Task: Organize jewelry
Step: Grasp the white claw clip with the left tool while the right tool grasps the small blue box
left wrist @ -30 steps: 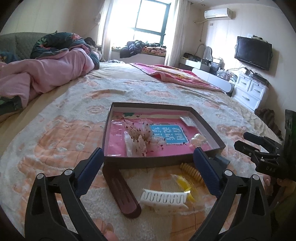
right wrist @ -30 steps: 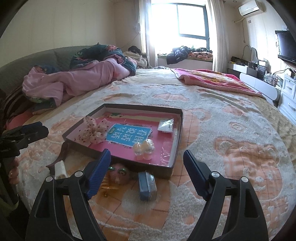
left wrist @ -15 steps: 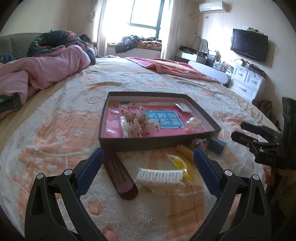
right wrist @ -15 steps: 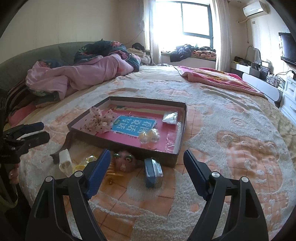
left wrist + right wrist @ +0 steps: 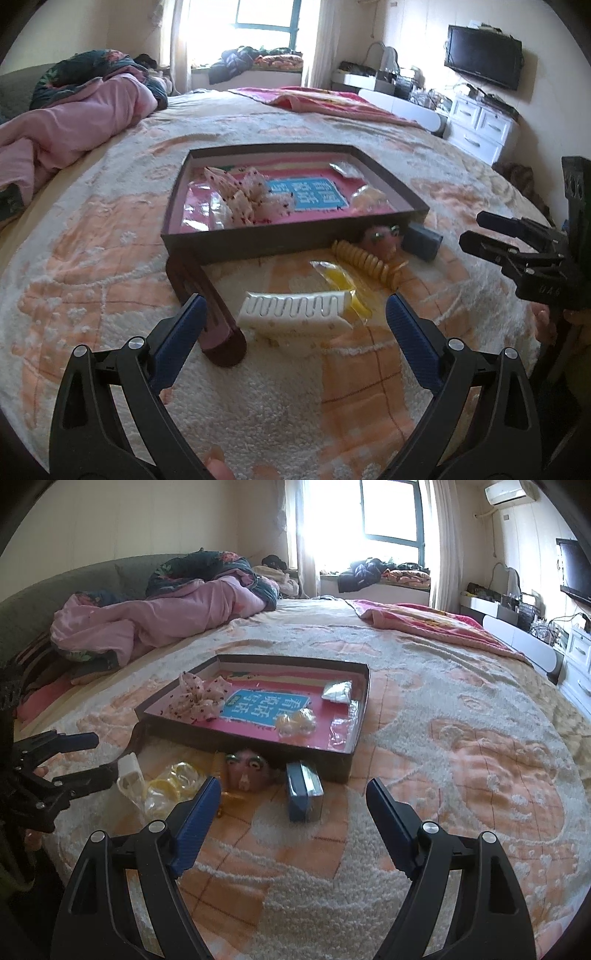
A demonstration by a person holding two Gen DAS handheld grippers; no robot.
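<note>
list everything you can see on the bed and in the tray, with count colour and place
tray: 1, dark brown with pink floor, middle of the bed
bow: 1, pale pink with dark dots, in the tray
blue card: 1, in the tray's middle
small clear bags: several, in the tray
white comb clip: 1, on the bedspread before the tray
long brown clip: 1, beside the white one
yellow spiral tie: 1, by the tray wall
blue box: 1, before the tray
pink doll face: 1, against the tray wall
pink quilt: 1, far side
left gripper: open, empty
right gripper: open, empty
</note>
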